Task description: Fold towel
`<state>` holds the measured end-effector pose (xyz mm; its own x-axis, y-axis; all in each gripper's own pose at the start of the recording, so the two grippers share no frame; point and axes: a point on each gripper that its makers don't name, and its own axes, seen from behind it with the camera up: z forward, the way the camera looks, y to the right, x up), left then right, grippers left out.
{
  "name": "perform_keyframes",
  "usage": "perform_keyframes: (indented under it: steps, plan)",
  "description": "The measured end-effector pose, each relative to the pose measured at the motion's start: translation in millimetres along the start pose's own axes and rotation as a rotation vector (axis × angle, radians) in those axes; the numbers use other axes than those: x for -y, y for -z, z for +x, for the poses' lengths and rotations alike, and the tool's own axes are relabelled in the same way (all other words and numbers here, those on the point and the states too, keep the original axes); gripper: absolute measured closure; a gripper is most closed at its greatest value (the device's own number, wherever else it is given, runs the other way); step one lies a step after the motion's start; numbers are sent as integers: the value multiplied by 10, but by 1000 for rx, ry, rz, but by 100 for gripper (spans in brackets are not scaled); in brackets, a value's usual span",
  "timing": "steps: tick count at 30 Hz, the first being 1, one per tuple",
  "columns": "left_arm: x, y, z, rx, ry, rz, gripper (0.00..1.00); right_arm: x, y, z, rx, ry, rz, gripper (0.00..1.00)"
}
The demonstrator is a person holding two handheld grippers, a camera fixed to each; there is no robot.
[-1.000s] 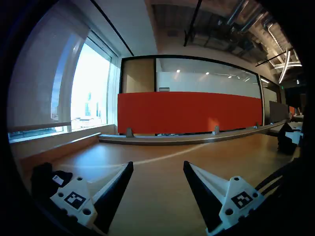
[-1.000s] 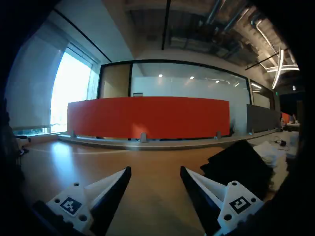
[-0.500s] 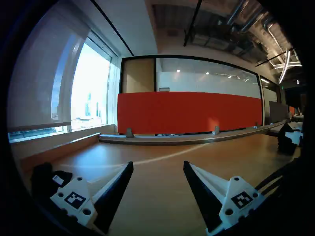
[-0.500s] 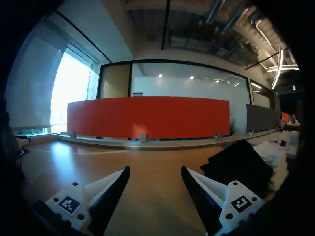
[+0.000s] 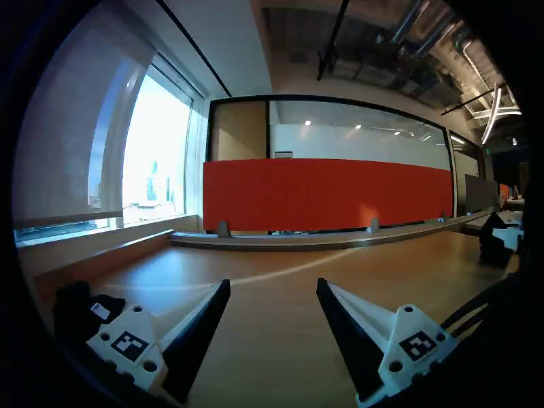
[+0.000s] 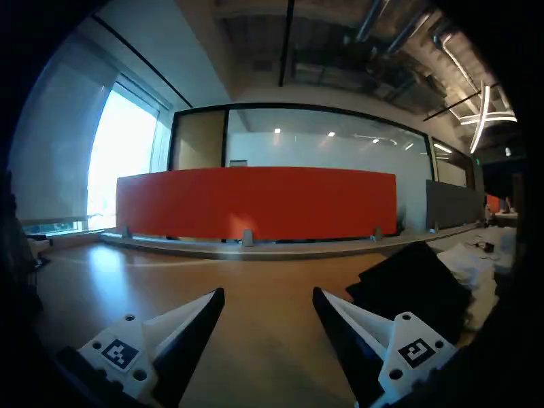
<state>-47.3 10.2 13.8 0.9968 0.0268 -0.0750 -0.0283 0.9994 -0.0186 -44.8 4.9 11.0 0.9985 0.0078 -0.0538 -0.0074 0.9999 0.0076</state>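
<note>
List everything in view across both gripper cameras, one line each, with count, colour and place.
Table: one, light wood, under both grippers.
Divider panel: one, red, upright along the table's far edge.
Window: one, bright, left in both views.
Black cloth: one, black, on the table right of the right gripper.
White cloths: pile, count unclear, white, just beyond the black cloth.
Left gripper: one, white and black, open, empty.
Right gripper: one, white and black, open, empty.
</note>
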Motion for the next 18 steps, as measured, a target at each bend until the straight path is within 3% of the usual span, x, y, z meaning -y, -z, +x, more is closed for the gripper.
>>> perform_keyframes:
  steps: [18]
  plan:
    - [7, 10, 31, 1, 0, 0, 6, -2, -1, 5, 0, 0, 0, 0]
